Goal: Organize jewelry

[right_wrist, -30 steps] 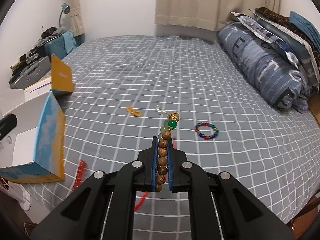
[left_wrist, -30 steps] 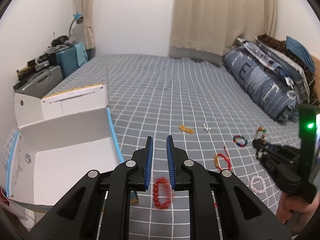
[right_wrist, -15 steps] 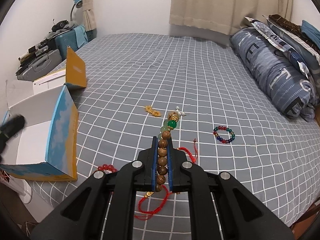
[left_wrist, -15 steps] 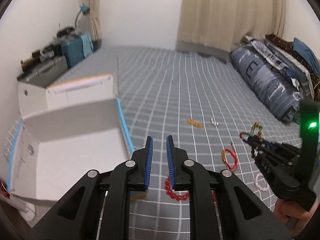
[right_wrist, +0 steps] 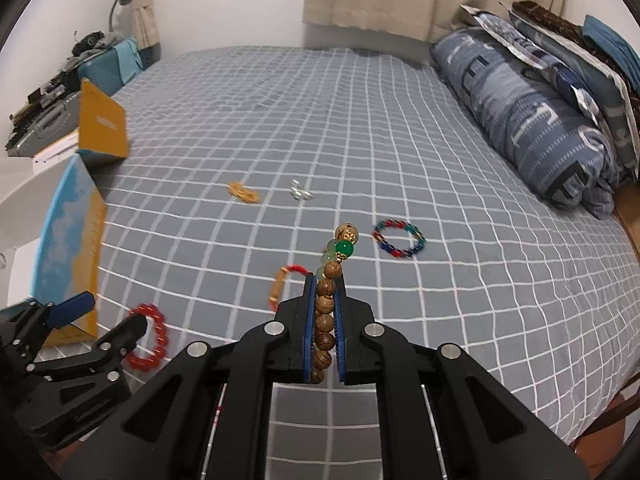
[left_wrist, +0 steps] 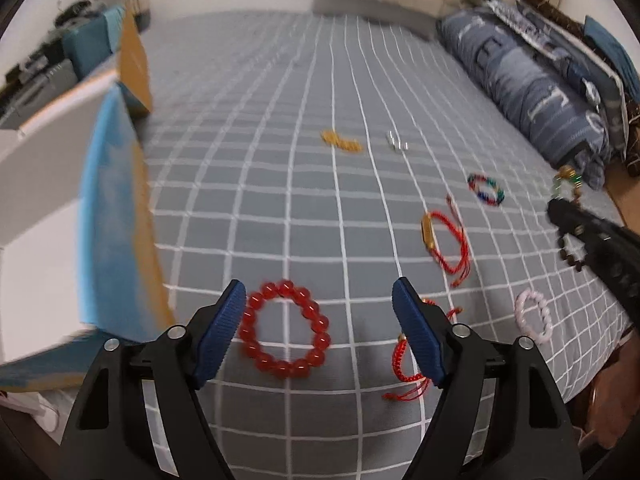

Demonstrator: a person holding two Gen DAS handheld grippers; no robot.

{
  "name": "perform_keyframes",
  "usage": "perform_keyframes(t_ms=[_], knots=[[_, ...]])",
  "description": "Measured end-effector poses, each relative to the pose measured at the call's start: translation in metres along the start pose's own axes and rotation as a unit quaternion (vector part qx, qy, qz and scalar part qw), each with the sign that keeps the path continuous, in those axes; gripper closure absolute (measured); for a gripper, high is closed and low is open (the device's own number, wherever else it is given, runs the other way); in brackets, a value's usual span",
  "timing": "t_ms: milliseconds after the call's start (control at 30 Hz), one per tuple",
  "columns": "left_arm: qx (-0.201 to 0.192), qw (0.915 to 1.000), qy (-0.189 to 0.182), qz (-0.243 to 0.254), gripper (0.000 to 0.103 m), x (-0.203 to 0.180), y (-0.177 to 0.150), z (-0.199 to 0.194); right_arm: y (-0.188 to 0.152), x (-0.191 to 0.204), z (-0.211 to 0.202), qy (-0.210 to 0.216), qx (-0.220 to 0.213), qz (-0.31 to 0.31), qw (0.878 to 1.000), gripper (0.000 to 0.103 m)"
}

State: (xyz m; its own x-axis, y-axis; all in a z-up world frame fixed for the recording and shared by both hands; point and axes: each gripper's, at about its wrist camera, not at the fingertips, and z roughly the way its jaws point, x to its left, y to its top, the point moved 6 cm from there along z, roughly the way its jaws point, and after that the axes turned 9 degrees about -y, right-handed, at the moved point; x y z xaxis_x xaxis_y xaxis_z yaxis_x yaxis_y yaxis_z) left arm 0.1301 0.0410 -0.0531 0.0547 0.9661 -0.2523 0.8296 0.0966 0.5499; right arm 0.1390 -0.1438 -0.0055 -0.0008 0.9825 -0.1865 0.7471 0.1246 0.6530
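Observation:
My left gripper (left_wrist: pixel 320 304) is open, its blue pads on either side of a red bead bracelet (left_wrist: pixel 285 334) lying on the grey checked bed (left_wrist: pixel 280 200). My right gripper (right_wrist: pixel 325 288) is shut on a wooden bead bracelet (right_wrist: pixel 326 308) with green and gold beads, held above the bed. The left gripper also shows in the right wrist view (right_wrist: pixel 104 312), beside the red bracelet (right_wrist: pixel 150 336). The open white and blue box (left_wrist: pixel 104 216) stands at the left.
On the bed lie a red cord bracelet with a gold bar (left_wrist: pixel 440 240), a multicolour bead bracelet (right_wrist: pixel 399 239), a pink bead bracelet (left_wrist: pixel 534 316), a red cord piece (left_wrist: pixel 408 360), a gold chain (right_wrist: pixel 243 193) and silver earrings (right_wrist: pixel 301 193). Pillows (right_wrist: pixel 532 112) are at the right.
My left gripper has opened wide and moved right from the box to the red bead bracelet. My right gripper keeps its hold on the wooden bracelet and has shifted slightly.

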Motion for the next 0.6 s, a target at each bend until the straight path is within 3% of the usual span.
perform_keyframes(t_ms=[300, 433, 467, 600], knots=[[0.061, 0.9976, 0.029, -0.016, 0.029, 0.012, -0.021, 0.058, -0.008, -0.021, 0.009, -0.002, 0.008, 0.012, 1.0, 0.095], [0.073, 0.9965, 0.04, -0.012, 0.039, 0.012, -0.025, 0.067, -0.007, -0.022, 0.008, 0.001, 0.007, 0.014, 1.0, 0.095], [0.075, 0.9963, 0.042, -0.008, 0.045, 0.011, -0.026, 0.068, -0.007, -0.022, 0.008, 0.001, 0.007, 0.014, 1.0, 0.095], [0.078, 0.9961, 0.04, -0.008, 0.086, 0.01, -0.025, 0.068, -0.006, -0.02, 0.009, 0.003, 0.008, 0.013, 1.0, 0.095]])
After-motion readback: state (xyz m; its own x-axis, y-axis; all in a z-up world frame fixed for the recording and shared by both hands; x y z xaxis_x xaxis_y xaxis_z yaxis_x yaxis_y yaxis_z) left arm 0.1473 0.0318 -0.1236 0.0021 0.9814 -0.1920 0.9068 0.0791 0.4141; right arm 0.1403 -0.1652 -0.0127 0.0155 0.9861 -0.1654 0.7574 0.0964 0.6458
